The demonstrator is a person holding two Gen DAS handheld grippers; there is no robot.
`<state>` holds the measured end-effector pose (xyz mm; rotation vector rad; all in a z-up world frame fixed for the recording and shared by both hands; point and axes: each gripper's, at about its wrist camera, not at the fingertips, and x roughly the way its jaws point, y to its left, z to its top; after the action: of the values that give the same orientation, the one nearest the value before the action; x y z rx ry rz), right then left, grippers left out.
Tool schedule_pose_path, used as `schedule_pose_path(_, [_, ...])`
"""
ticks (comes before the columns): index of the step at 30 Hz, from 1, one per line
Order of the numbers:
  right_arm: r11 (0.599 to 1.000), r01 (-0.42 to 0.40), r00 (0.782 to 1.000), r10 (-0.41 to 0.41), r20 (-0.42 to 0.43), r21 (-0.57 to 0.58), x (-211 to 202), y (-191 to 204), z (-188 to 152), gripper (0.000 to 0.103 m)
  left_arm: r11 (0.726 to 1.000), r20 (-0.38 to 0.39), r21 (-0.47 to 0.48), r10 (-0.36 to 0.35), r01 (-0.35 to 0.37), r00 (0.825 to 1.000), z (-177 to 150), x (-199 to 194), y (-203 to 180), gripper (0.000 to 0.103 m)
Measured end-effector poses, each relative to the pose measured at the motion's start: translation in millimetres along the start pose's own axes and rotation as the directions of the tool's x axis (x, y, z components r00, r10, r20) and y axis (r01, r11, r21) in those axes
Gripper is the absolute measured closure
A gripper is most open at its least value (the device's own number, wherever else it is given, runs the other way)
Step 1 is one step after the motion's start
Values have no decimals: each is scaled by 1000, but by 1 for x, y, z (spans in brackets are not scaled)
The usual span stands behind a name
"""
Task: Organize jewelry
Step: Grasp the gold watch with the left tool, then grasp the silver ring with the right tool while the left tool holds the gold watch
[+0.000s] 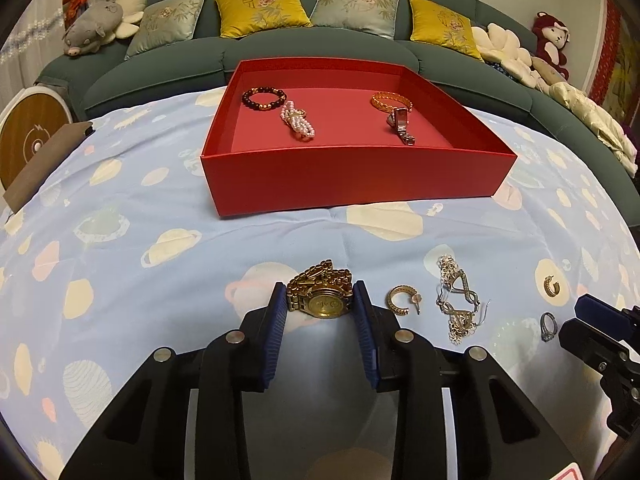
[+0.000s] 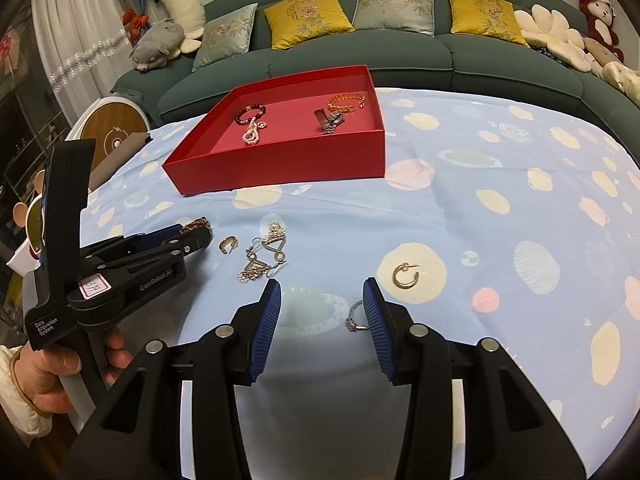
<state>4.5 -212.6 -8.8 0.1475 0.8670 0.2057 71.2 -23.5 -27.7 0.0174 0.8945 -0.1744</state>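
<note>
Four pieces already lie inside the red box, while in front of it the left gripper clasps the gold watch and the right gripper, fingers spread, straddles a silver ring, earrings still loose.

A table draped in a light blue planet-print cloth carries everything. Toward its far edge sits an open red box. Along the near edge lie a gold watch, a gold hoop earring, a tangle of silver earrings, a second gold hoop and a silver ring.
</note>
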Motion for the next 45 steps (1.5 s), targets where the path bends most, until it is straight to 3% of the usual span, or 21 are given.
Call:
schedule_pose_path(13, [998,44,999,-45,6,39,-2,-26,-2,61,998,11,-33,-55,56,998,1,-33,11,73])
schedule_pose_path(21, [998,-35,999,36,12,-44,9,20,9,62,997,8,-41,-64,64,998,-3,-38,18,73])
schedule_pose_path(23, [996,-59,998,59,-1,-70,15,32,9,71,997,8,-46,-65,65,998,-3,-40,21,73])
schedule_pose_path(24, [994,-71,997,70,-13,-80,19,37,9,73,997,9,-47,-64,64,998,-4,-41,23,74])
schedule_pose_path(25, [994,-71,997,70,-13,-80,19,37,9,77,997,15,-46,-68,69,998,-4,-42,24,90])
schedule_pose_path(26, [993,-82,996,80,-25,-88,23,42,8,77,997,14,-39,-72,73,997,-4,-43,24,96])
schedule_pose_path(36, [991,-102,994,98,-53,-88,36,54,6,77,996,-1,-46,-75,74,997,-8,-40,29,96])
schedule_pose_path(39, [989,-109,993,105,-47,-96,36,62,12,77,996,-13,-56,-72,71,997,-9,-36,29,82])
schedule_pose_path(41, [988,-118,993,114,-40,-101,34,66,14,77,997,-18,-59,-49,48,999,-10,-32,28,55])
schedule_pose_path(45, [988,-117,993,115,-32,-101,29,64,14,77,999,-9,-38,-7,7,1000,-8,-21,26,53])
